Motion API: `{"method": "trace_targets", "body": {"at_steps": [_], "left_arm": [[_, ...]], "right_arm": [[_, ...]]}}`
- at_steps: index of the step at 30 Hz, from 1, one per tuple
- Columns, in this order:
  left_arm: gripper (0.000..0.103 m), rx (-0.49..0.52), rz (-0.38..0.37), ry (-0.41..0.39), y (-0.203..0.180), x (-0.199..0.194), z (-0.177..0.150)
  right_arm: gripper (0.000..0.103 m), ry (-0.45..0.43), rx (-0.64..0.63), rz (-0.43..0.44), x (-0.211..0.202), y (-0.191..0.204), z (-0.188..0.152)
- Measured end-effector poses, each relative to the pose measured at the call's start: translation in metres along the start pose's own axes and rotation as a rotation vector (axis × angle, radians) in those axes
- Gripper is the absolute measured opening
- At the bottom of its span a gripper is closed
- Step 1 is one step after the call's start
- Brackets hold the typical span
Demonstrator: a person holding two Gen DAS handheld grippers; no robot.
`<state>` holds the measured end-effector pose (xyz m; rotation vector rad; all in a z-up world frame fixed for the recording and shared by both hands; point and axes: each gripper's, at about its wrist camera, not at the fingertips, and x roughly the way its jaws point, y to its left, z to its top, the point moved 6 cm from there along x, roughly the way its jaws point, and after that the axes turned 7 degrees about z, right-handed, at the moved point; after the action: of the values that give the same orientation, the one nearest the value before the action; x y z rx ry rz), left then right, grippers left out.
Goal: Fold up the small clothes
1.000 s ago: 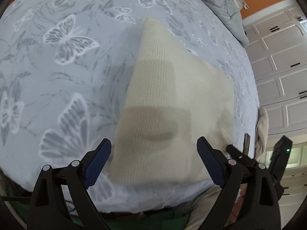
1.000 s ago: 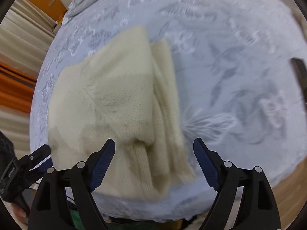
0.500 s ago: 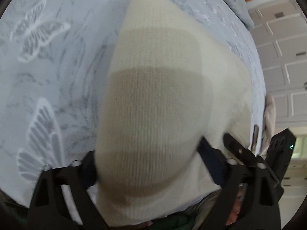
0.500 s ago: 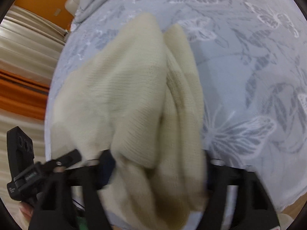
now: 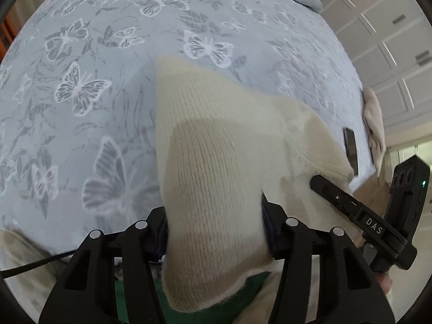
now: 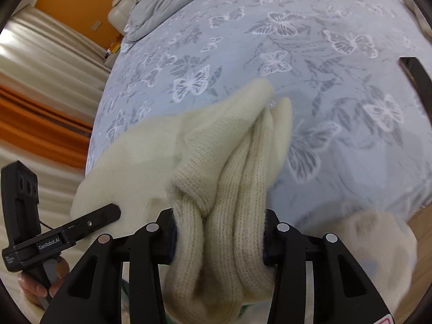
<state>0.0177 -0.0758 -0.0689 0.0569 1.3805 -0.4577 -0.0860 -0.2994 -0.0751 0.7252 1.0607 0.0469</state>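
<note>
the left claw (image 5: 214,232) is closed to a narrow gap on a flat layer of the cream knitted garment (image 5: 216,167), the cloth filling the space between its fingers at the bottom centre of the left wrist view. the right claw (image 6: 218,237) pinches a thick bunch of the same garment (image 6: 229,162), several rolled folds pressed together between its fingers at the bottom centre of the right wrist view. the garment lies on the bed (image 5: 81,94), over its pale blue butterfly-print cover, with its near edge lifted off the cover by both claws. in the left view its long axis runs from the claw up toward a rounded tip just above the centre of the frame; in the right view it tapers the same way to two soft tips near the centre. the blue pads of both claws are almost wholly hidden by the knit, and the garment's lower edge is blurred and partly cut off behind the claw frames. a dark flat object (image 5: 350,148) lies at the right edge of the bed, too small to make out. a grey blanket (image 6: 167,2) is bunched at the top of the right view.
</note>
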Motion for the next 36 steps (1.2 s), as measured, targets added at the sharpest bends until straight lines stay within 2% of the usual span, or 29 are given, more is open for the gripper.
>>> {"method": "trace_targets", "body": {"at_steps": [4, 12, 20, 23, 31, 34, 36], "left_arm": [[0.050, 0.045, 0.001, -0.013, -0.011, -0.028, -0.027], [0.050, 0.059, -0.012, -0.068, -0.007, -0.081, -0.062], [0.050, 0.005, -0.084, -0.185, 0.013, -0.146, -0.076], [0.050, -0.009, -0.106, -0.264, 0.023, -0.177, -0.074], [0.050, 0.009, -0.120, -0.565, 0.049, -0.268, -0.052], [0.050, 0.033, -0.114, -0.670, 0.058, -0.292, -0.035], [0.051, 0.051, -0.104, -0.727, 0.068, -0.298, -0.022]], "right_arm": [[0.042, -0.006, -0.041, 0.000, -0.024, 0.016, -0.024], [0.042, -0.031, -0.079, 0.032, -0.063, 0.050, -0.061], [0.042, -0.176, -0.247, 0.074, -0.112, 0.120, -0.062], [0.042, -0.234, -0.317, 0.103, -0.127, 0.151, -0.055], [0.042, -0.429, -0.508, 0.202, -0.159, 0.240, -0.016], [0.042, -0.489, -0.556, 0.220, -0.160, 0.262, -0.002], [0.044, -0.526, -0.580, 0.262, -0.146, 0.268, 0.012]]}}
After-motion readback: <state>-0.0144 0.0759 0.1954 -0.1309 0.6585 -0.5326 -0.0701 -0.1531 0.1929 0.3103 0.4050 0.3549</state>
